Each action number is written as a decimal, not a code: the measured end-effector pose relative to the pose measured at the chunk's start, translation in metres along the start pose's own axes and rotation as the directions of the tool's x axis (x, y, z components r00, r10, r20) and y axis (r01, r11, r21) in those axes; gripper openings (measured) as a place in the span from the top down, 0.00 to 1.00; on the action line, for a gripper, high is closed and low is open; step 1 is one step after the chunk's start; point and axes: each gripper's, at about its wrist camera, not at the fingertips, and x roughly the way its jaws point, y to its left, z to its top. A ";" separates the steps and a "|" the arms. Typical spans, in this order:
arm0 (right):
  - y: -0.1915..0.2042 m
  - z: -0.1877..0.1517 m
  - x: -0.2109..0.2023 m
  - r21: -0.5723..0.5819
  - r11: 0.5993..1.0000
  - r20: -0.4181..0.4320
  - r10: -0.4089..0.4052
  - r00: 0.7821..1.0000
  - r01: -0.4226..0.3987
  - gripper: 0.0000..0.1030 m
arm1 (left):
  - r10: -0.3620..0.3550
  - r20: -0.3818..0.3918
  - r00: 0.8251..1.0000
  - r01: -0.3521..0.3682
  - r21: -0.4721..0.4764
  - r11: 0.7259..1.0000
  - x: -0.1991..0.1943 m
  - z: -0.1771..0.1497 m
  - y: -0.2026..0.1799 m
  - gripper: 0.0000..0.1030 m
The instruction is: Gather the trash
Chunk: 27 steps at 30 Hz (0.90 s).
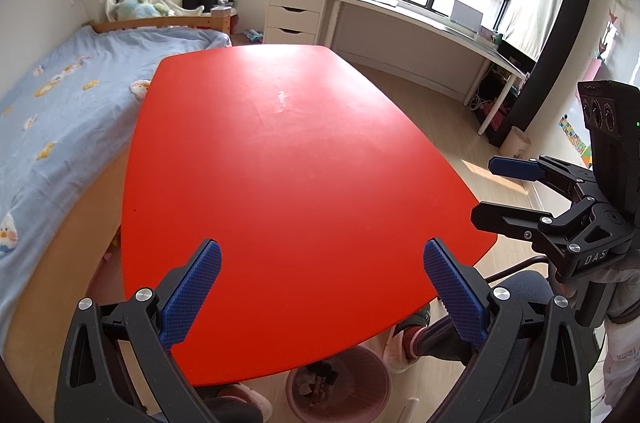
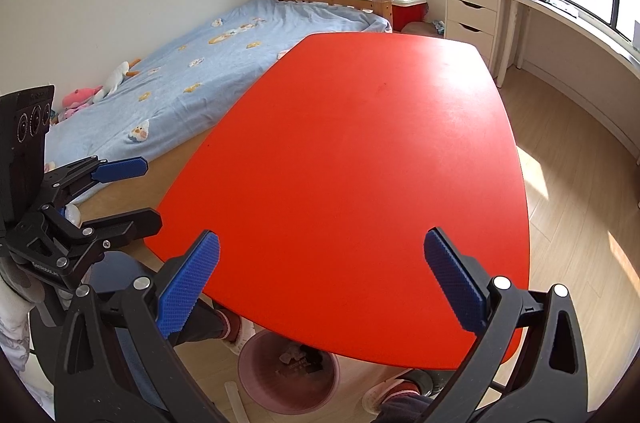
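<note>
A red table (image 1: 288,163) fills both views, and it also shows in the right wrist view (image 2: 360,163); I see no trash on its top. A pink bin (image 1: 340,387) with scraps inside stands on the floor under the near edge, and it also shows in the right wrist view (image 2: 288,375). My left gripper (image 1: 322,287) is open and empty above the near edge. My right gripper (image 2: 322,279) is open and empty too. The right gripper (image 1: 486,191) appears at the right of the left wrist view. The left gripper (image 2: 150,193) appears at the left of the right wrist view.
A bed with a blue cover (image 1: 60,95) runs along the table's left side. A white drawer unit (image 1: 296,7) and a long desk (image 1: 420,19) stand under the windows at the back. The person's feet in slippers (image 1: 404,339) are beside the bin. Wooden floor (image 2: 580,203) lies to the right.
</note>
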 end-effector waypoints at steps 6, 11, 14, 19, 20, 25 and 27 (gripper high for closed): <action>0.000 0.000 0.001 -0.002 1.000 0.002 0.000 1.000 0.000 0.03 | 0.005 -0.001 1.000 -0.005 -0.010 1.000 0.001 0.001 0.002 0.06; 0.001 0.000 0.002 -0.004 1.000 0.000 -0.001 1.000 0.001 0.03 | 0.007 -0.002 1.000 -0.007 -0.013 1.000 0.001 0.000 0.004 0.06; 0.001 0.000 0.003 -0.005 1.000 0.000 -0.001 1.000 0.001 0.03 | 0.006 -0.003 1.000 -0.006 -0.013 1.000 0.002 0.001 0.005 0.06; 0.001 0.001 0.002 -0.004 1.000 0.000 -0.001 1.000 0.001 0.03 | 0.006 -0.003 1.000 -0.006 -0.014 1.000 0.002 0.001 0.005 0.06; 0.001 0.000 0.003 -0.005 1.000 0.000 0.000 1.000 0.000 0.03 | 0.005 -0.002 1.000 -0.005 -0.014 1.000 0.002 0.001 0.005 0.06; 0.002 -0.001 0.004 -0.005 1.000 -0.002 0.000 1.000 0.000 0.03 | 0.004 -0.004 1.000 -0.004 -0.014 1.000 0.002 0.001 0.006 0.06; 0.003 -0.001 0.004 -0.005 1.000 -0.003 -0.001 1.000 0.001 0.03 | 0.004 -0.004 1.000 -0.004 -0.014 1.000 0.002 0.001 0.006 0.06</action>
